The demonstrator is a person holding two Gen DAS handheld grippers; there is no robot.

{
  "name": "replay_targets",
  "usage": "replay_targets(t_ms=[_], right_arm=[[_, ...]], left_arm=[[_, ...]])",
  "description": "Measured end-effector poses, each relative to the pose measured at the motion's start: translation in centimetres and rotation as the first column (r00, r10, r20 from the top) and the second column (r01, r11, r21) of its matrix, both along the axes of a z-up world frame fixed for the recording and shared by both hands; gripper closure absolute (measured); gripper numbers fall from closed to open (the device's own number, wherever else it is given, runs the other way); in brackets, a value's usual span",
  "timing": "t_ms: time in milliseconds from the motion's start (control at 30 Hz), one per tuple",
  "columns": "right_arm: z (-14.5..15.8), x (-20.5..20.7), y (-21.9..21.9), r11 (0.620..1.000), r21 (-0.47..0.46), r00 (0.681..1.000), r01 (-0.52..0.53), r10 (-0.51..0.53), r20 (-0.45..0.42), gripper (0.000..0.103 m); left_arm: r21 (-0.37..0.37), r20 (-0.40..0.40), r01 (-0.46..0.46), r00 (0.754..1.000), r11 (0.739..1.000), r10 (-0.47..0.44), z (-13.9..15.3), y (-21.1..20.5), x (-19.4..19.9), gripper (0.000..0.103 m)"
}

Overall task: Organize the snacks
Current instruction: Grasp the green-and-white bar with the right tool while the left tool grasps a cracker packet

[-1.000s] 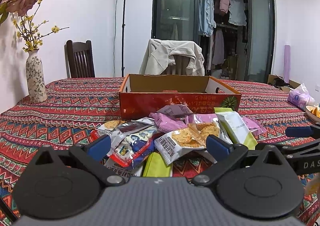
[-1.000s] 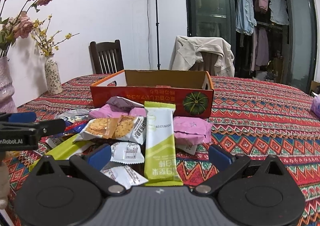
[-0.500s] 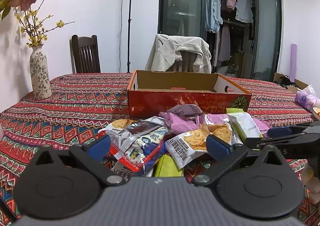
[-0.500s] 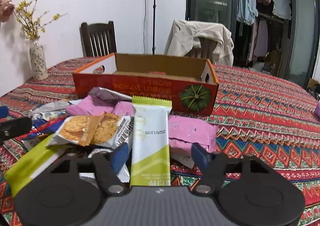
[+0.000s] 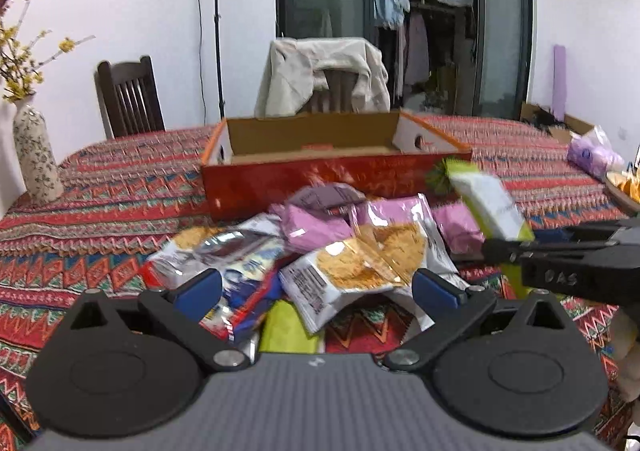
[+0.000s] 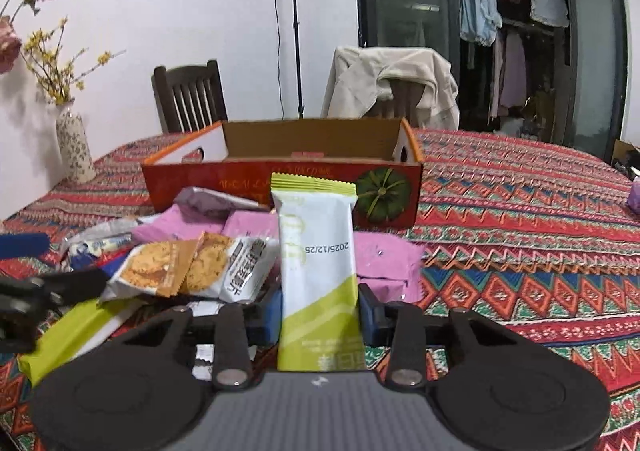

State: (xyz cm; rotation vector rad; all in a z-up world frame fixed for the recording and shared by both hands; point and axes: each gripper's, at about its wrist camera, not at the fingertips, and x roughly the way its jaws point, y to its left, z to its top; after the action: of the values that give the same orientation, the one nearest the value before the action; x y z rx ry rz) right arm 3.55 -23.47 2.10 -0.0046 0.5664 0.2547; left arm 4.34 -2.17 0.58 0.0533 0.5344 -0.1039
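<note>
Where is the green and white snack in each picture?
Left wrist view: the green and white snack is at the right, tilted, pinched in the right gripper, in front of the box's right corner.
Right wrist view: the snack is in the middle, upright, clamped in the right gripper.
Shared landmark: the red box behind the snack pile.

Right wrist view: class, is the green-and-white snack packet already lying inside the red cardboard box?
No: the green-and-white snack packet stands clamped in the right gripper, in front of the red cardboard box.
</note>
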Motion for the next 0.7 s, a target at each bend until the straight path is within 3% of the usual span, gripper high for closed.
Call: replay_targets(t_ms=[267, 400, 533, 633, 700], right_arm=[[0.4, -1.2, -1.1, 1.0, 0.02, 1.0, 0.004, -0.004, 0.015, 0.066], [0.5, -1.5, -1.6, 0.999, 0.033, 1.0, 0.011, -0.012, 0.02, 0.066], [0.5, -1.6, -1.7, 0.999, 0.034, 1.0, 0.008, -0.009, 0.021, 0.066], [0.6, -1.7, -1.8, 0.999, 0.036, 1.0, 0.007, -0.008, 0.024, 0.066], [0.6, -1.7, -1.9, 0.999, 0.033, 1.0, 0.008, -0.009, 0.022, 0.066]], left_arm=[[0.155, -0.071, -0.025, 0.997, 0.988, 0.036, -2.3, -2.3, 1.9, 0.001], [0.231, -0.044, -0.033, 0.998, 0.972, 0.044, -2.8, -3.3, 2.5, 0.011], [0.265, -0.011, -0.05, 0.998, 0.963, 0.055, -3.2, -3.7, 3.2, 0.031], [0.221, -0.015, -0.013, 1.0, 0.975, 0.017, -3.1, -3.4, 3.3, 0.064], [0.2, -0.012, -0.003, 1.0, 0.98, 0.005, -3.1, -3.2, 3.1, 0.069]])
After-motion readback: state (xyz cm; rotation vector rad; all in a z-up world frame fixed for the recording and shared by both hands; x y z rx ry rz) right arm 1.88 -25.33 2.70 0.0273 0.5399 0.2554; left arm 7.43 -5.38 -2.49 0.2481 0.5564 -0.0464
